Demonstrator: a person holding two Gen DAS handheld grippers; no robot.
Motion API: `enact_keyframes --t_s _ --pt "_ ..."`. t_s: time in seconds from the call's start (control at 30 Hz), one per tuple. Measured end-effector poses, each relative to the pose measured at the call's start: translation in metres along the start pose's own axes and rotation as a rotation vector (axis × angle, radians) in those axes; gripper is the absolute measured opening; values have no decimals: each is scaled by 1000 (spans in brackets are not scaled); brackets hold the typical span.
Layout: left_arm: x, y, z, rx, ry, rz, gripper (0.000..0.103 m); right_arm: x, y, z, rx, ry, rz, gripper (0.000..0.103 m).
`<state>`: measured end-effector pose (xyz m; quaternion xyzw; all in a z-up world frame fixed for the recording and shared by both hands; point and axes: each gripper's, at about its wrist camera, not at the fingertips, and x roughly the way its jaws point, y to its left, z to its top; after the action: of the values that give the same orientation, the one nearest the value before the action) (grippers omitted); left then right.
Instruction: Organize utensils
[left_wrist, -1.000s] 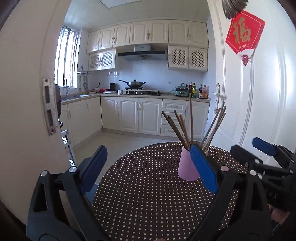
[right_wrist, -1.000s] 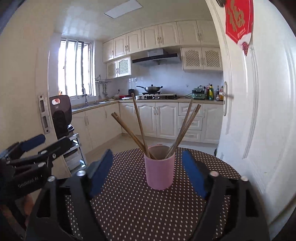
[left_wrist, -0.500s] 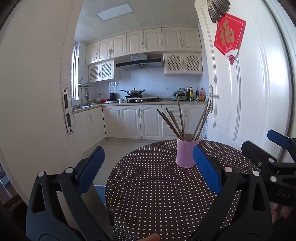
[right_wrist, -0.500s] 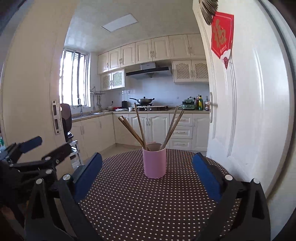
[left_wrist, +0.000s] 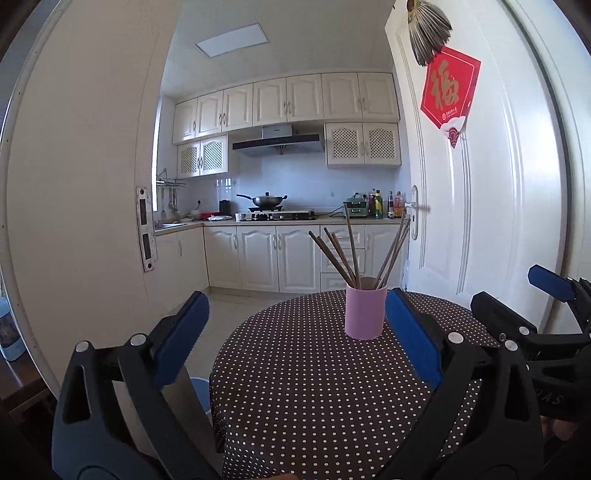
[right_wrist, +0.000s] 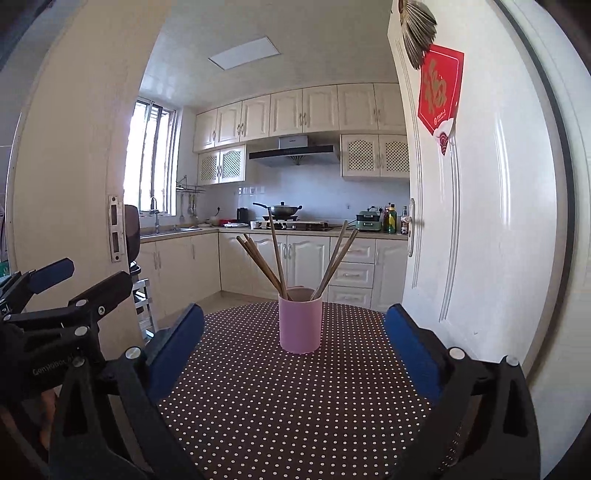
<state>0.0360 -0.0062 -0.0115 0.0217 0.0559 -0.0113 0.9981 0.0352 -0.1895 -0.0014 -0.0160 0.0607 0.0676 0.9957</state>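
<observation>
A pink cup (left_wrist: 365, 314) (right_wrist: 300, 321) stands upright on a round table (left_wrist: 295, 387) (right_wrist: 277, 406) with a dark polka-dot cloth. Several brown chopsticks (left_wrist: 351, 254) (right_wrist: 275, 254) lean out of it. My left gripper (left_wrist: 295, 299) is open and empty, short of the cup, which sits just inside its right finger. My right gripper (right_wrist: 293, 312) is open wide and empty, with the cup centred ahead of it and clear of both pads. Each gripper also shows at the edge of the other's view, the right gripper (left_wrist: 513, 291) and the left gripper (right_wrist: 88, 277).
A white door (left_wrist: 498, 221) with a red paper hanging (left_wrist: 448, 96) stands open close to the table's right side. A white door frame (left_wrist: 74, 221) rises on the left. Kitchen cabinets and a stove with a wok (left_wrist: 266, 201) lie beyond. A blue bin (left_wrist: 201, 395) sits under the table's left edge.
Both grippers have drawn back from the cup, which now looks smaller and farther off. The right gripper's jaws have spread wider. The cup and chopsticks have not moved.
</observation>
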Motion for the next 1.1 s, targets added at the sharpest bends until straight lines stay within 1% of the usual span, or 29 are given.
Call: enact_keyframes --t_s 0.4,1.1 --pt "-5 3 -3 -3 -32 26 94 -1 6 -4 -8 -17 -4 95" --pt "-4 4 -8 2 -37 31 94 -2 11 -8 -16 -17 -14 95"
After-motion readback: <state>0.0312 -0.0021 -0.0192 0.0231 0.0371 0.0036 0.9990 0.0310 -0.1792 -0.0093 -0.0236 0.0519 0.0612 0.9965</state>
